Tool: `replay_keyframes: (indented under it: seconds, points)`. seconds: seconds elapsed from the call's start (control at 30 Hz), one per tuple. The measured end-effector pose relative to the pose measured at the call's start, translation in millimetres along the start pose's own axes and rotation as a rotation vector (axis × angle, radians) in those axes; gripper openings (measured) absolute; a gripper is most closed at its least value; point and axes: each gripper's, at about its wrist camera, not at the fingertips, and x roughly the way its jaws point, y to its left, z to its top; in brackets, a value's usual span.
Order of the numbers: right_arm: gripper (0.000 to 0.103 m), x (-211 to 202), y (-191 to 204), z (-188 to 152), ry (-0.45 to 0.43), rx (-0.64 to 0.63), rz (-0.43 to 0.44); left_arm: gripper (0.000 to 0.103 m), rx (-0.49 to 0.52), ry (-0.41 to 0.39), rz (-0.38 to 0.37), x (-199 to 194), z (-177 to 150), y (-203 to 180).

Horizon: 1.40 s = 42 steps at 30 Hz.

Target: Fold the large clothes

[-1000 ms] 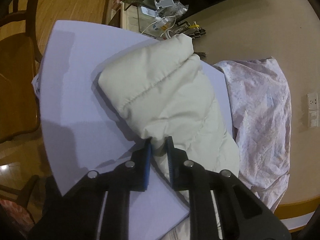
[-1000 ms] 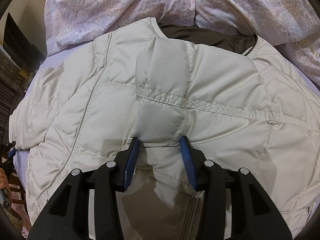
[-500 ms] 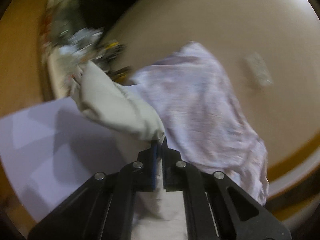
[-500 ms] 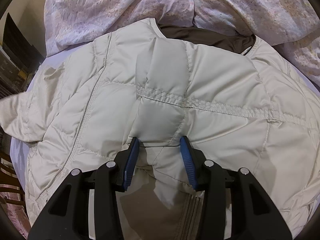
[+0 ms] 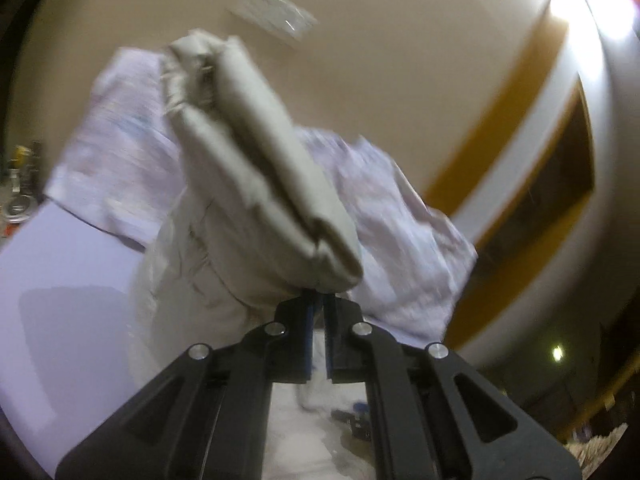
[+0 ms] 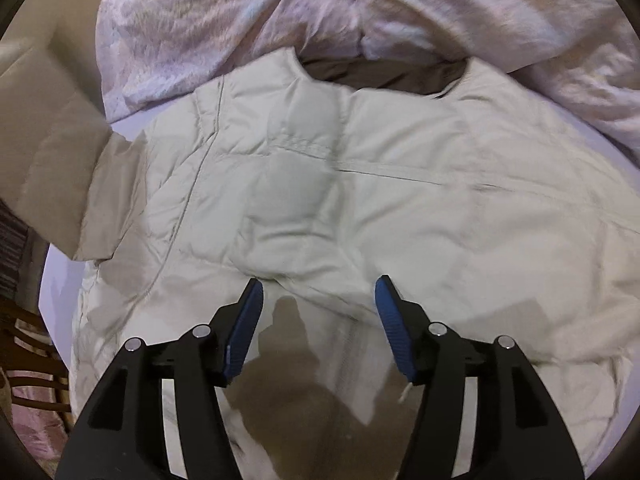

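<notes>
Here, cream quilted puffer jacket (image 6: 360,200) spread flat, sleeve (image 5: 256,168) lifted

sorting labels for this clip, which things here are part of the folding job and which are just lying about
Part of the job:
- cream puffer jacket, spread on the lilac sheet
- its sleeve, pinched in the shut left gripper
- right gripper, jaws just opened, off the jacket

Lying about:
- pink floral bedding bunched behind the collar
- wooden chair
- clutter at the far edge, blurred
</notes>
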Motion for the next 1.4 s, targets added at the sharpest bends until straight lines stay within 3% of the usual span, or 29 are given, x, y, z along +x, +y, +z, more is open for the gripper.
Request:
replay_keyframes:
  seconds: [0.17, 0.5, 0.7, 0.83, 1.07, 1.23, 1.33, 1.4]
  points:
    - [0.065, -26.6, -41.7, -16.3, -0.052, 0.121, -0.047, 0.004, 0.050, 0.178, -0.055, 56.9, -32.6, -34.9]
    - [0.065, -55.2, -98.6, -33.5, -0.092, 0.313, -0.090, 0.007, 0.153, 0.514, -0.024, 147.1, -121.3, -61.6]
    - [0.065, -65.2, -100.5, -30.2, -0.126, 0.324, -0.073, 0.012, 0.210, 0.604, -0.010, 165.5, -152.3, -66.5]
    - [0.060, -73.5, -83.4, -16.3, -0.174, 0.272, -0.007, 0.042, 0.215, 0.580, 0.009, 158.3, -151.8, -61.0]
    - [0.039, -55.6, -22.0, 29.3, -0.199, 0.094, 0.100, 0.055, 0.158, 0.514, 0.123, 125.6, -130.8, -21.7]
    - [0.034, -24.4, 10.9, 43.0, -0.167, -0.029, 0.061, 0.063, 0.098, 0.477, 0.222, 99.0, -122.7, 12.5]
    - [0.033, 1.0, 12.0, 42.6, -0.099, -0.034, 0.021, 0.066, 0.062, 0.460, 0.278, 83.6, -120.1, 33.3]
    - [0.026, 23.3, 6.4, 35.9, -0.026, -0.034, -0.028, 0.068, 0.041, 0.452, 0.303, 75.9, -119.5, 43.7]
